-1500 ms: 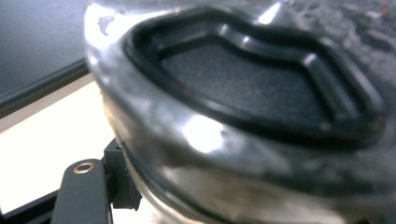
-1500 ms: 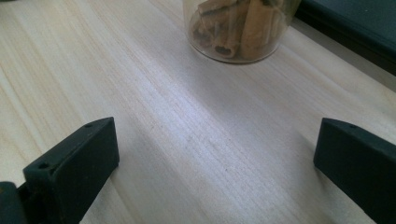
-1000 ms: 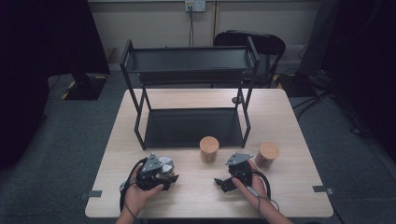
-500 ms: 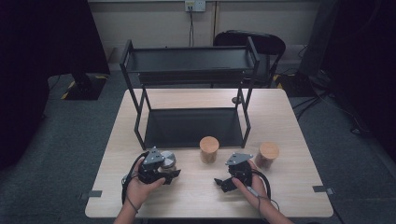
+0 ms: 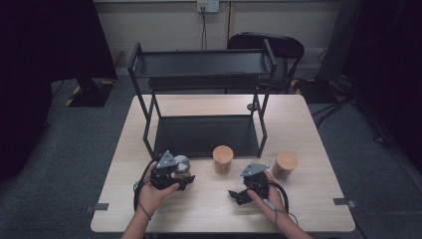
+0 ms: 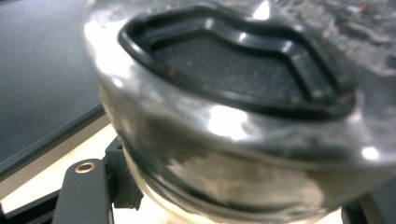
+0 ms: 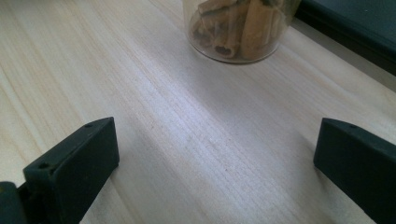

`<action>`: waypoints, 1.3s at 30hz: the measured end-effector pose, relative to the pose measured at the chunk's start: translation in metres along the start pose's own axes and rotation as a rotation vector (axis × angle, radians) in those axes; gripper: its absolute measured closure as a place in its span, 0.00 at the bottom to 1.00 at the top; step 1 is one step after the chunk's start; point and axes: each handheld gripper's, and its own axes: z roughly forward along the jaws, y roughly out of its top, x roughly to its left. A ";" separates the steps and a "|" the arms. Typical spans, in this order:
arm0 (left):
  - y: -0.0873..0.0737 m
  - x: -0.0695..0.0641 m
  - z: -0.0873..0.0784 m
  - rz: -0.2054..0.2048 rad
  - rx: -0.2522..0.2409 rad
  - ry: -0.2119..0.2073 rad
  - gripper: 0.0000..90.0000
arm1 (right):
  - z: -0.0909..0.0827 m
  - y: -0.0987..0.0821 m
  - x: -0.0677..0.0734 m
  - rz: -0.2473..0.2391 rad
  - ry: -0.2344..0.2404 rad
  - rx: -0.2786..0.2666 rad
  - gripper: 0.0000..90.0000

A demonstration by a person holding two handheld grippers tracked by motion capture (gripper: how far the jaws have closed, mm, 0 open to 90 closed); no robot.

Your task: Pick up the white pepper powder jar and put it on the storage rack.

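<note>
Grey carpet floor point(image 5: 74, 149), black chair point(image 5: 271, 45)

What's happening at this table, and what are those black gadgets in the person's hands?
A person sits at a wooden table holding a two-jaw gripper in each hand. The left gripper is closed around a shiny metal-lidded jar, near the front of a black two-tier rack. The right gripper rests open on the table, its jaws wide apart, facing a cork-lidded jar holding brown sticks. A second cork-lidded jar stands to the right.

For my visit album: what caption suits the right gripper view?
Open black jaws of the right gripper face a clear jar on the wooden table.
</note>
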 end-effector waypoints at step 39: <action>0.036 0.020 0.017 -0.016 -0.010 0.042 0.34 | 0.000 0.000 0.000 0.000 0.000 0.000 0.00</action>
